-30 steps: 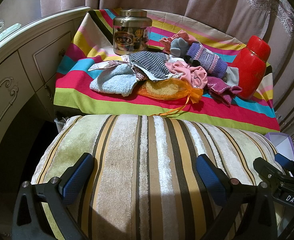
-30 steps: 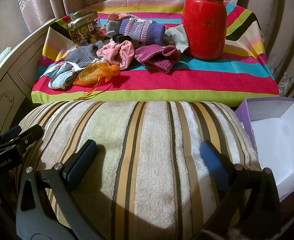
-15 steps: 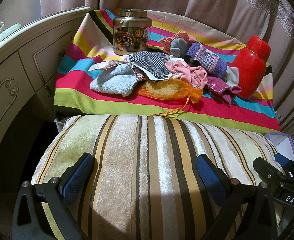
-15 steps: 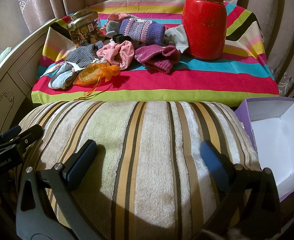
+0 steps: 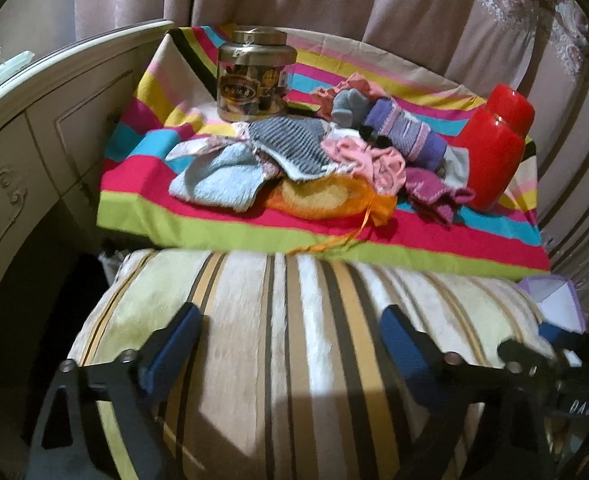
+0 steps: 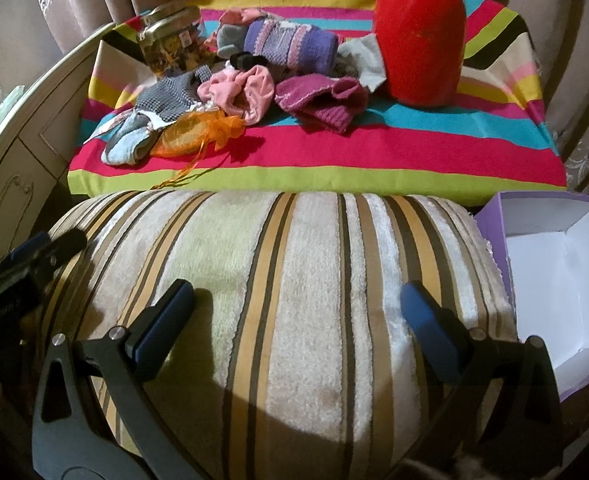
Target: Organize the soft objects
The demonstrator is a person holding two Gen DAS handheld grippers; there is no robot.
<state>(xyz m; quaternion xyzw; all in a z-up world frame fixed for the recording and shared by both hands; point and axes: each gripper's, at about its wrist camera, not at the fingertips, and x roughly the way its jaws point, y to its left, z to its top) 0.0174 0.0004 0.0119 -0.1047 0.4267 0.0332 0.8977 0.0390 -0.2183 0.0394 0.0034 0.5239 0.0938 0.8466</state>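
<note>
From where I sit, nothing of the sorting looks done: the pile of soft things lies in a heap on the striped cloth over the tabletop, and the purple box at my right, which I take for the destination, shows only its bare white inside. My left hand-held gripper hovers with its fingers spread wide and nothing between them, above the striped cushion in front of the tabletop; my right hand-held gripper is likewise spread and empty over the same cushion, and I can see the tip of the left one at the edge of the right wrist view. The heap itself is a tangle: a light blue terry cloth nearest the left edge, a grey checked cloth draped over it, an orange mesh pouch with its drawstring trailing off the front edge, a crumpled pink piece, a magenta knit lying a little apart toward the red jar, and a rolled purple knit at the back. A glass jar with a metal lid stands behind the heap on the left. Several pieces overlap, so I judge each will have to be lifted singly; the magenta knit looks the freest to take first. The whole job is left.
</note>
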